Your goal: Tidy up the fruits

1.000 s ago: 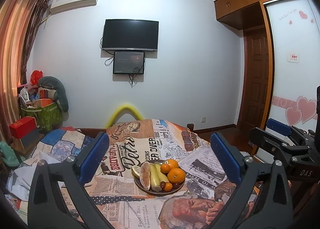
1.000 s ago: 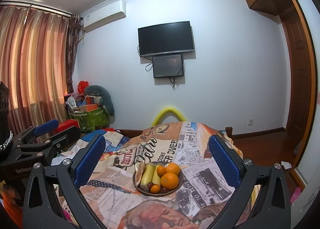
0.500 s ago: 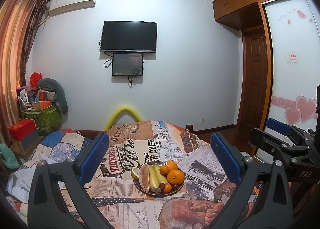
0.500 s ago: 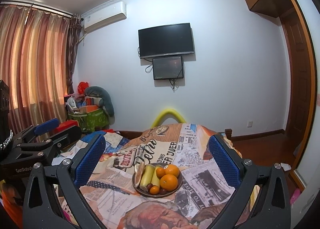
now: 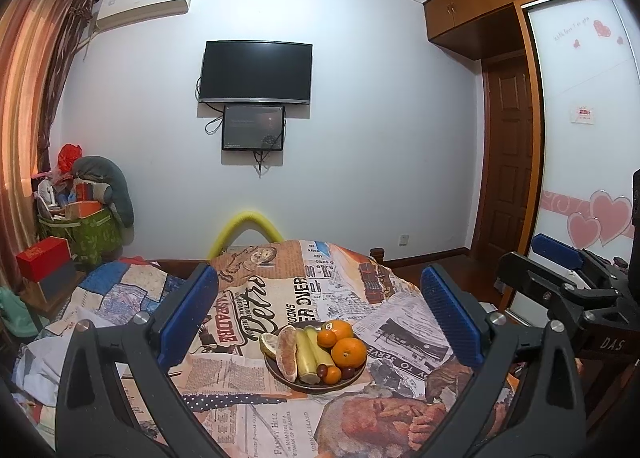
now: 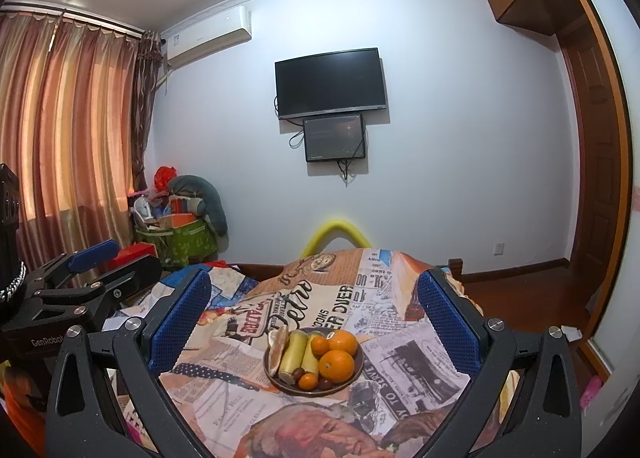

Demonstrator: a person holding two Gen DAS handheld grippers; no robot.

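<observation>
- Your left gripper (image 5: 318,312) and right gripper (image 6: 314,308) hang above the worktop (image 5: 256,410), its newspaper-print cloth spread beneath; both pairs of blue-padded fingers (image 5: 188,314) stand wide apart and hold nothing.
- The round dark-brown plate (image 5: 304,386) sits near the worktop's middle, framed between each gripper's fingers in both wrist views, likely so you can line up a reach.
- The plate carries the task's fruit packed close: a large round orange (image 5: 349,352), smaller oranges, pale yellow-green banana-like pieces (image 5: 310,354), a tan oblong piece and dark grape-like ones.
- Everything already appears gathered on the plate, with no loose fruit on the cloth.
- Neither gripper touches the fruit; both hover well apart from it.
</observation>
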